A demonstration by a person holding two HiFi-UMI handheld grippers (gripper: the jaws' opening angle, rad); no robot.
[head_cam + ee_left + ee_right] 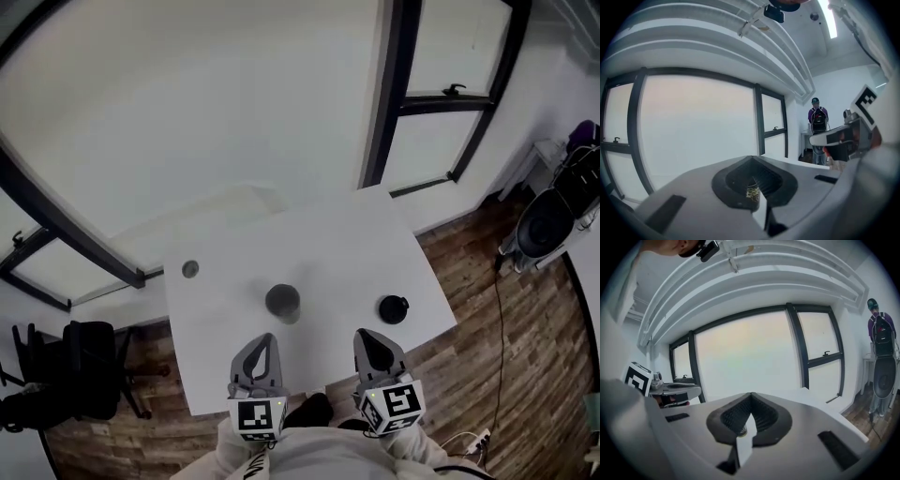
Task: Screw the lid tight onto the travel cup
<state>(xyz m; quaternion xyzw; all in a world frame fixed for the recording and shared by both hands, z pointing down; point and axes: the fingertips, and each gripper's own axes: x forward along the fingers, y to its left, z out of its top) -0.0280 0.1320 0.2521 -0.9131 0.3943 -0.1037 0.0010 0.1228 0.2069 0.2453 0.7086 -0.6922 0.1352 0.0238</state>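
Both grippers rest at the near edge of the white table (328, 239), left gripper (266, 345) and right gripper (367, 337), each with jaws fully together and nothing held. The travel cup (282, 302) stands upright and uncapped at mid-table, with the black lid (393, 308) lying apart to its right. Judged rigid, smooth-walled and light, the cup is likely to slip or spin, so clamp it around the body, and take the small stiff lid across its rim.
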